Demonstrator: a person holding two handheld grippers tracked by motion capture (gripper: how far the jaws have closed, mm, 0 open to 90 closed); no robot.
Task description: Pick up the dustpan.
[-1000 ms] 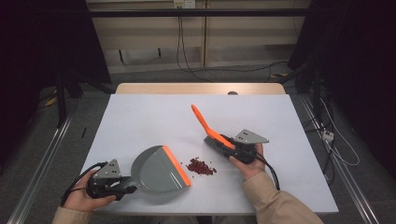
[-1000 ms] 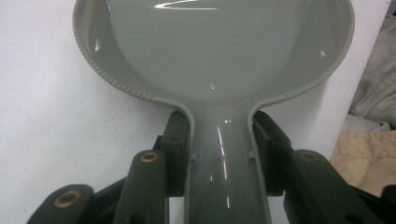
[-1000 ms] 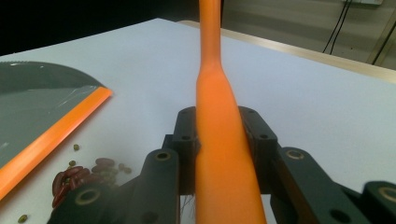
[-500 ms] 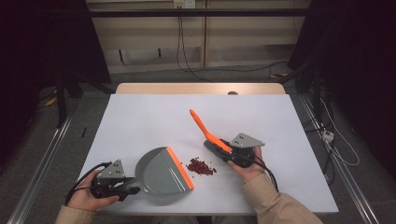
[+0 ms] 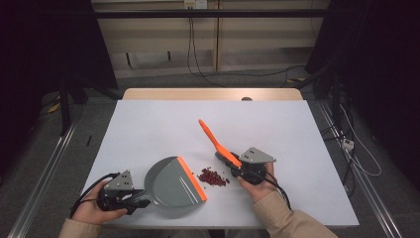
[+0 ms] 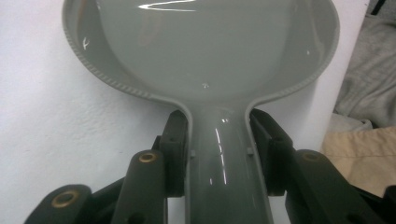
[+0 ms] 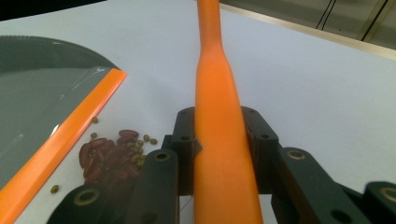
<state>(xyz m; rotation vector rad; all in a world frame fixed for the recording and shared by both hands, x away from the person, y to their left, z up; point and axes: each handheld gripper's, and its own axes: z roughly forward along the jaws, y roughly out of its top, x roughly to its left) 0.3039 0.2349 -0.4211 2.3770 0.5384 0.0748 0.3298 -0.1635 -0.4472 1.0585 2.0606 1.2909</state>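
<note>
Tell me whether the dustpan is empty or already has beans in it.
Empty. The dustpan shows a bare grey inside in both views; the beans lie on the table just outside its orange lip.

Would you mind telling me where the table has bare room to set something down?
The far half of the table is bare, beyond the brush handle. The right side past the right gripper is free too. It is crowded near the front: dustpan, beans.

Brush (image 7: 219, 140) bristles hidden below the tongs (image 7: 219, 154)
</note>
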